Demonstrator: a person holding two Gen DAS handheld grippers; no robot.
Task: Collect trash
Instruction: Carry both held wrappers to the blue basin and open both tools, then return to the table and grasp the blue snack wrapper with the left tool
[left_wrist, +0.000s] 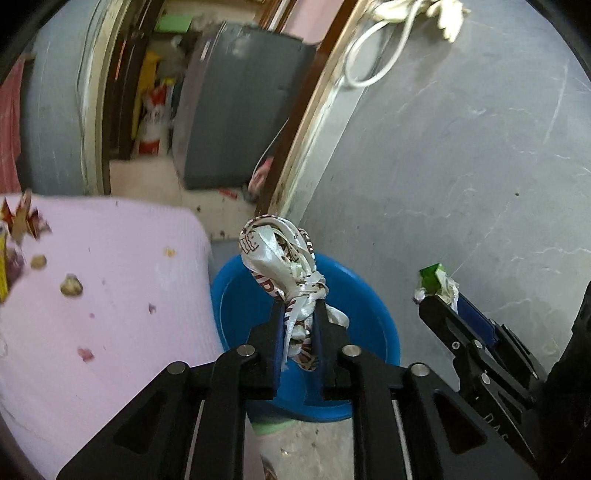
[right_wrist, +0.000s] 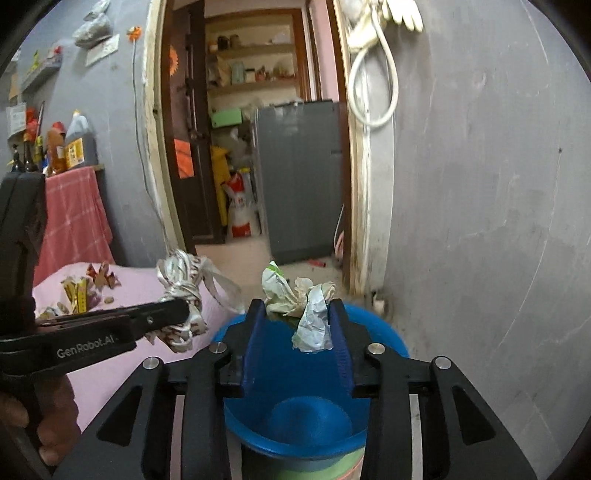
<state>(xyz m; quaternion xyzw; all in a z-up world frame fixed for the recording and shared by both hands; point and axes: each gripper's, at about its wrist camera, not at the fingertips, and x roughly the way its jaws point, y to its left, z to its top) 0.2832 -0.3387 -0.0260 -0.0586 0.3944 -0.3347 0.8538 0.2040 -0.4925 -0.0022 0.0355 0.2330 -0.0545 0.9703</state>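
Note:
My left gripper (left_wrist: 300, 310) is shut on a knotted white plastic wrapper (left_wrist: 284, 266) with red print, held over the blue bucket (left_wrist: 384, 332). My right gripper (right_wrist: 297, 314) is shut on a crumpled white and green paper wrapper (right_wrist: 306, 306), above the same bucket (right_wrist: 295, 417). The right gripper (left_wrist: 443, 299) with its green-tipped wrapper (left_wrist: 432, 277) shows at the right of the left wrist view. The left gripper (right_wrist: 184, 312) with its knotted wrapper (right_wrist: 181, 291) shows at the left of the right wrist view. Both hover side by side over the bucket.
A pink-covered surface (left_wrist: 110, 295) to the left holds several scraps and wrappers (right_wrist: 85, 291). A grey wall (left_wrist: 461, 166) stands on the right. A doorway behind the bucket opens to a grey fridge (right_wrist: 303, 177). A white cable (right_wrist: 373, 74) hangs on the wall.

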